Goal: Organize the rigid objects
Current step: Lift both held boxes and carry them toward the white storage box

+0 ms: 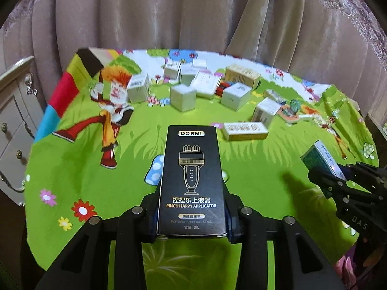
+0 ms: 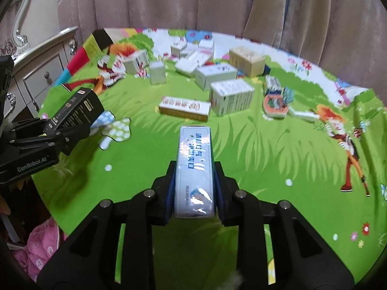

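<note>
My left gripper [image 1: 192,220] is shut on a black DORMI applicator box [image 1: 192,176] and holds it above the green cartoon cloth [image 1: 72,169]. In the right wrist view the same left gripper [image 2: 52,130] and black box [image 2: 77,111] show at the left. My right gripper [image 2: 194,193] is shut on a white and blue wrapped box [image 2: 195,169] and holds it over the cloth [image 2: 266,169]. In the left wrist view the right gripper [image 1: 331,176] and its box [image 1: 321,159] show at the right.
Several white and tan boxes [image 1: 183,96] lie scattered at the far side of the cloth, also seen in the right wrist view [image 2: 231,96]. A yellow and white flat box [image 2: 185,107] lies nearer. A white dresser [image 1: 14,120] stands left. Curtains [image 1: 193,12] hang behind.
</note>
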`<action>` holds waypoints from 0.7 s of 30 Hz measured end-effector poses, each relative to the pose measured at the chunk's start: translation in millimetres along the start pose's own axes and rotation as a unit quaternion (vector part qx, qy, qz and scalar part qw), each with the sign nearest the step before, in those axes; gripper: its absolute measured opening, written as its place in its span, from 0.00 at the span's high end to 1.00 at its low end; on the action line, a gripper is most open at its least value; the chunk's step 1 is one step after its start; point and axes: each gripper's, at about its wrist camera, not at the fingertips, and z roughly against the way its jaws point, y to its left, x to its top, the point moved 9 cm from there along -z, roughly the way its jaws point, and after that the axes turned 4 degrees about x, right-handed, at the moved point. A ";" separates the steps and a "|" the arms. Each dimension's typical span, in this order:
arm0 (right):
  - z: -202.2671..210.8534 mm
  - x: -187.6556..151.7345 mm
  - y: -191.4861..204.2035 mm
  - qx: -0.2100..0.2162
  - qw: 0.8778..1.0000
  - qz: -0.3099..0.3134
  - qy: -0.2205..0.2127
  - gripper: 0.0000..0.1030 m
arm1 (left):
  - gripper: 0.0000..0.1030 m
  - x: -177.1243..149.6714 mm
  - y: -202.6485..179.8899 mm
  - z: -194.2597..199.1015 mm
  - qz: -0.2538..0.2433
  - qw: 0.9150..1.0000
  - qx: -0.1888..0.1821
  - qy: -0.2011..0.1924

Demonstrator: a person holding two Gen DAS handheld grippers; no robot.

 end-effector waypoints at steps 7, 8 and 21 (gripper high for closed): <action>43.1 8.9 3.3 -0.004 0.999 -0.003 -0.038 0.68 | 0.61 14.4 -21.9 31.4 -0.021 0.999 -0.009 -0.035; 49.2 10.2 2.7 -0.005 0.999 -0.004 -0.043 0.68 | 0.61 15.9 -24.9 35.4 -0.022 0.999 -0.010 -0.039; 128.8 20.3 -12.1 -0.035 0.993 -0.008 -0.113 0.68 | 0.61 38.4 -64.1 93.7 -0.062 0.992 -0.018 -0.109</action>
